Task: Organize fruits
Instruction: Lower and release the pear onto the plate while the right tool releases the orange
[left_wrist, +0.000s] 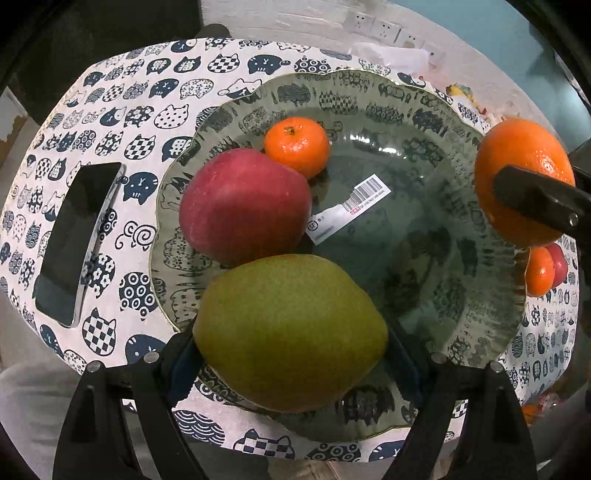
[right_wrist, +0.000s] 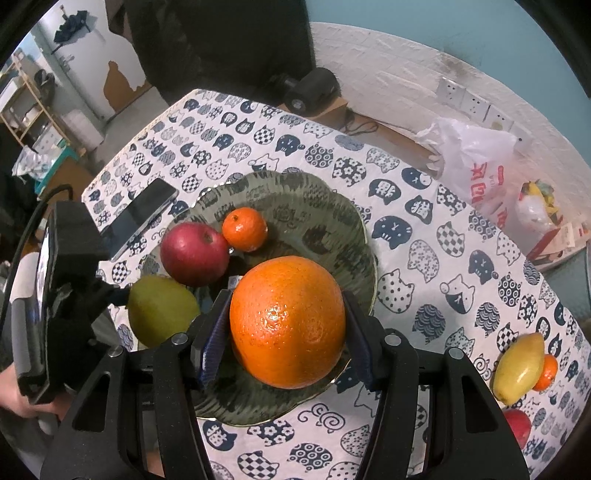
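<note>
carrying 2 fruits over glass plate (left_wrist: 480, 280): left gripper (left_wrist: 291, 354) clamping green pear (left_wrist: 288, 332), right gripper (right_wrist: 286, 328) clamping orange (right_wrist: 288, 321). lowering gently into bare spots beside apple (left_wrist: 243, 206) and mandarin (left_wrist: 297, 146), releasing only after touchdown.

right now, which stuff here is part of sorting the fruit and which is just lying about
Part of the job:
- pear, in left gripper
- big orange, in right gripper
- glass plate
- apple
- mandarin
- loose fruit

Lying about:
- phone
- plastic bag
</note>
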